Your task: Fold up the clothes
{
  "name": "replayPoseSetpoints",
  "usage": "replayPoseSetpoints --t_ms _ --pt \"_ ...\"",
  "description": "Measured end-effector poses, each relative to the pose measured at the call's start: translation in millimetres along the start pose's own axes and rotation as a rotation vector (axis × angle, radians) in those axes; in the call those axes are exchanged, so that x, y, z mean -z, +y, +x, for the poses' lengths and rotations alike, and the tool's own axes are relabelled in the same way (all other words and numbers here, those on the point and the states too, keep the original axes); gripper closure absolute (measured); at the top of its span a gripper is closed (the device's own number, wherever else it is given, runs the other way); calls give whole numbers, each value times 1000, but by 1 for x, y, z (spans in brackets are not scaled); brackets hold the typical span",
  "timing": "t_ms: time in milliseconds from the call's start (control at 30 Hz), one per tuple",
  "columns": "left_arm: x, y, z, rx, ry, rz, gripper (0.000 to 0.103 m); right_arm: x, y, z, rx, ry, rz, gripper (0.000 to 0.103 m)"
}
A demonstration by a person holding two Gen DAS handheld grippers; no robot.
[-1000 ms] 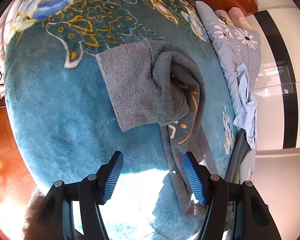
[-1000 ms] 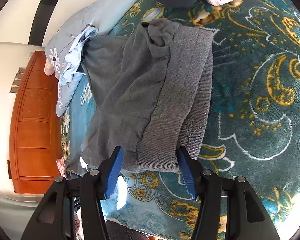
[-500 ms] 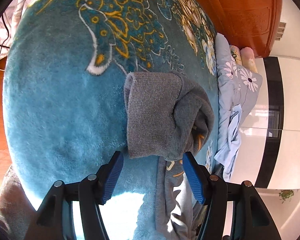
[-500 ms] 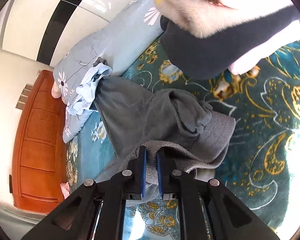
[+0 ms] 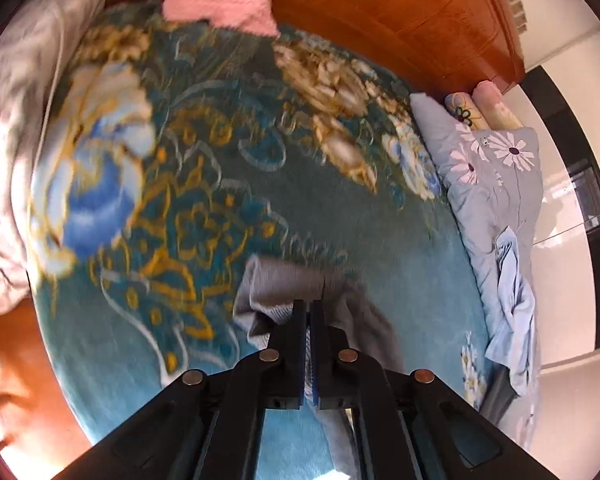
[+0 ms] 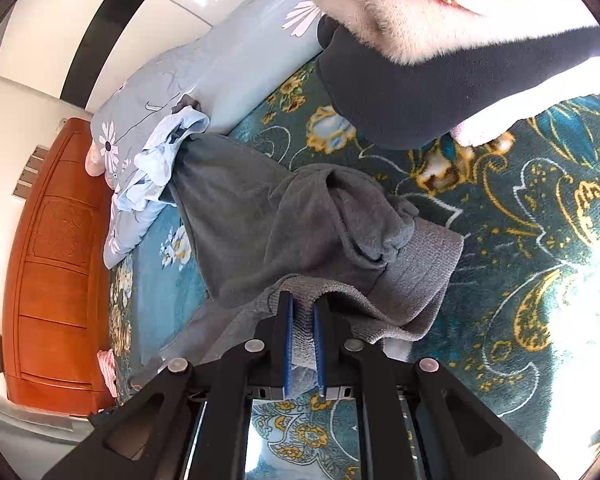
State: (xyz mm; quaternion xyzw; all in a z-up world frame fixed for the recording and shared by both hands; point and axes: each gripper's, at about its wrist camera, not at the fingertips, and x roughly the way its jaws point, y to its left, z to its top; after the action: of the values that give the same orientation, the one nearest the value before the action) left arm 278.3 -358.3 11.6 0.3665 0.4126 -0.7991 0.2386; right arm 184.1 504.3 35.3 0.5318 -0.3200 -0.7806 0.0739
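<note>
On the left, the left gripper (image 5: 308,312) has its blue pads pressed nearly together on the ribbed edge of the grey sweater (image 5: 288,288), a thin strip of knit showing between them; the cloth bunches just ahead of the fingertips and trails off to the right over the teal floral blanket (image 5: 204,184), though this view is blurred. A pink towel (image 5: 220,8) lies at the blanket's far edge by the wooden headboard (image 5: 420,12), and a pale blue floral pillow (image 5: 496,184) sits to the right. Further right, the right gripper (image 6: 302,312) is clamped on the sweater's (image 6: 280,220) ribbed hem, knit filling the narrow gap between the pads; the crumpled body of the garment spreads ahead and to the left on the blanket (image 6: 540,240). A pile of folded clothes (image 6: 440,64) sits beyond.
</note>
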Motion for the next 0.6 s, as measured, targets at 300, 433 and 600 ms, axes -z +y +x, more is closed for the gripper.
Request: replayPoseSetpoints --t_ms 300,433,600 --pt "-35 7 43 -58 78 51 101 -7 -1 8 82 6 -15 94" --pt "-13 39 51 37 152 -153 98 -9 -1 11 105 13 -22 94" --pt "17 60 49 114 196 -296 73 -11 1 15 114 25 -34 93"
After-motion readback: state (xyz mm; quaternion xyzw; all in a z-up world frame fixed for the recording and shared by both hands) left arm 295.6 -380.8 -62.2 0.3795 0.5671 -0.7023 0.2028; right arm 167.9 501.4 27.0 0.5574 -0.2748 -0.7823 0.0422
